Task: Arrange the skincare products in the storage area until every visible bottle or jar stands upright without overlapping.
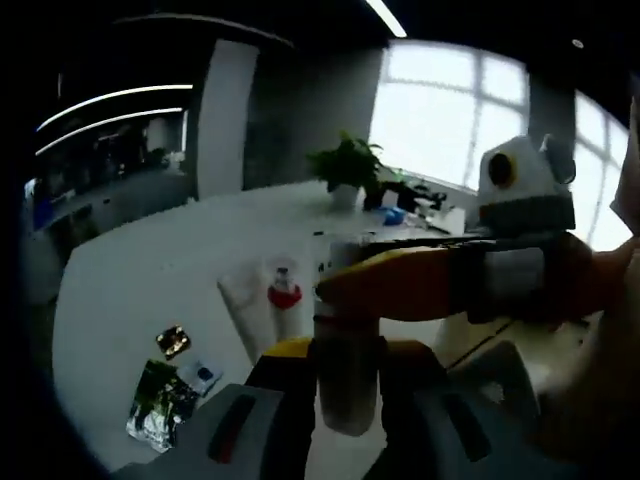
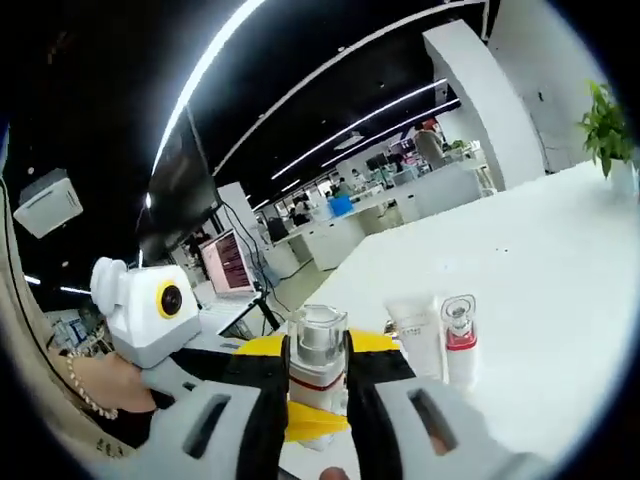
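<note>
**A:** Which way does your bottle point, and where is it?

**B:** In the right gripper view, the clear-capped bottle [image 2: 318, 365] stands with its long axis running up between your jaws, cap toward the top of the view. You hold it lifted above the white table [image 2: 560, 290], near the table's close edge. In the left gripper view a pale bottle [image 1: 346, 375] sits the same way, long axis along your jaws, top end away from the camera.

**A:** And the tongs?

**B:** Your right gripper [image 2: 318, 400] is clenched on the clear-capped bottle, both jaws pressed to its sides just under the cap. Your left gripper [image 1: 346, 390] has its jaws tight against the pale bottle's flanks, grasping it. Your right gripper also crosses the left gripper view from the right, its orange jaws lying across the pale bottle's upper end; I cannot tell whether both grippers grip one and the same bottle.

**A:** What else stands on the table?

**B:** A white tube [image 2: 418, 335] lies flat just beside a red-collared bottle [image 2: 459, 340], which stands upright; the two are close, whether touching I cannot tell. In the left gripper view, small foil sachets [image 1: 160, 400] lie toward the table's nearer edge, well apart from the tube. A potted plant [image 1: 346, 170] stands at the far edge.
</note>
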`<state>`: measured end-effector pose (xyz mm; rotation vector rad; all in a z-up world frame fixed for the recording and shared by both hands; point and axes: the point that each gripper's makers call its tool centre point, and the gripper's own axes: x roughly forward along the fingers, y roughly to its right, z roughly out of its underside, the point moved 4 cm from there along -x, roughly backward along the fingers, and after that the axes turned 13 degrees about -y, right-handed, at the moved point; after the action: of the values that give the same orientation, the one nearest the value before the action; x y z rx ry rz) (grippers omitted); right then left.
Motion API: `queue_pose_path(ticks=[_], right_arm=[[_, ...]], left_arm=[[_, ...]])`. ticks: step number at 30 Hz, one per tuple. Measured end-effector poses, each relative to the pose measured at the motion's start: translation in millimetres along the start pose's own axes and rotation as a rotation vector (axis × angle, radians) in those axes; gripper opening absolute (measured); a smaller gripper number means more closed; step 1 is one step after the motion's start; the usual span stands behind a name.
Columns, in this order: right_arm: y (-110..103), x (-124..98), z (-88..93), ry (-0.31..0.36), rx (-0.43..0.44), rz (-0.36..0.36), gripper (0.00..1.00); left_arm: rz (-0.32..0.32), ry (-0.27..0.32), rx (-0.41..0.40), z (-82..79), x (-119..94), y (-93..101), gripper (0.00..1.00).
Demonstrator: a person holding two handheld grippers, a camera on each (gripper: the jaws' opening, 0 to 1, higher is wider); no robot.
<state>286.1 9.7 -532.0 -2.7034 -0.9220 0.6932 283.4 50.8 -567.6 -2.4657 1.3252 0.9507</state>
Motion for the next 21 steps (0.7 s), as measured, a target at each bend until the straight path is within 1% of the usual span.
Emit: queue_pose_path(ticks=[1,2,4,5,7,8,9,10,12,13,14,15,17,18,19,21], right_arm=[[-1.2,0.0,0.4,-0.004,-0.005,0.006,0.20],[-2.0,0.0,1.2,-0.007,-0.011,0.006,0.21],[-2.4,-0.6,0.9,-0.006,-0.027,-0.021,0.21],[-2.2,-0.9,0.7,-0.004,-0.026,-0.026,0.21],[-3.9,-2.7,-1.8,0.018,-0.009,-0.085,0.21],[-3.9,-4.1,-2.9,0.020,0.022,-0.131,0.21],[-3.8,-4.5,-3.3,0.017,0.040,-0.164,0.21],[-1.5,-5.4,-3.8,0.012,0.053,-0.184,0.21],[-1.0,-6.9,-8.1,0.018,0.080,-0.270,0.21],[-0.7,-7.6,-9.6,0.015,0.085,-0.297,0.21],[-0.7,-8.3,-10.9,0.010,0.083,-0.322,0.21],[-1.6,-9.2,-12.7,0.002,0.073,-0.360,0.21],[-1.2,-9.5,-12.9,-0.024,0.048,-0.390,0.21],[-1.8,-9.4,-12.5,-0.035,0.030,-0.404,0.21],[-3.1,-8.8,-10.0,-0.060,0.004,-0.422,0.21],[-5.3,-8.1,-8.6,-0.070,-0.018,-0.435,0.23]], left_arm=[[0.013,0.002,-0.015,0.9,-0.2,-0.8,0.20],[0.047,0.002,-0.064,2.3,0.0,0.8,0.20],[0.117,0.018,-0.137,3.5,-1.7,1.7,0.19],[0.133,0.026,-0.137,3.2,-3.1,1.8,0.19],[0.193,0.031,-0.163,1.2,-6.8,3.4,0.19],[0.212,0.019,-0.157,0.5,-8.7,1.8,0.19],[0.215,0.014,-0.147,0.1,-9.8,0.3,0.19],[0.231,0.009,-0.136,-0.2,-11.0,-0.2,0.19],[0.332,0.011,-0.188,-4.3,-15.1,2.7,0.19],[0.366,0.015,-0.206,-5.6,-16.5,2.4,0.19],[0.402,0.015,-0.222,-6.6,-17.8,3.1,0.19],[0.423,0.010,-0.220,-7.4,-19.5,2.8,0.19],[0.445,-0.011,-0.210,-8.1,-21.4,3.4,0.19],[0.444,-0.010,-0.203,-9.3,-21.9,3.3,0.19],[0.457,-0.013,-0.188,-10.7,-22.9,5.1,0.19],[0.501,-0.019,-0.177,-13.0,-24.4,10.9,0.19]])
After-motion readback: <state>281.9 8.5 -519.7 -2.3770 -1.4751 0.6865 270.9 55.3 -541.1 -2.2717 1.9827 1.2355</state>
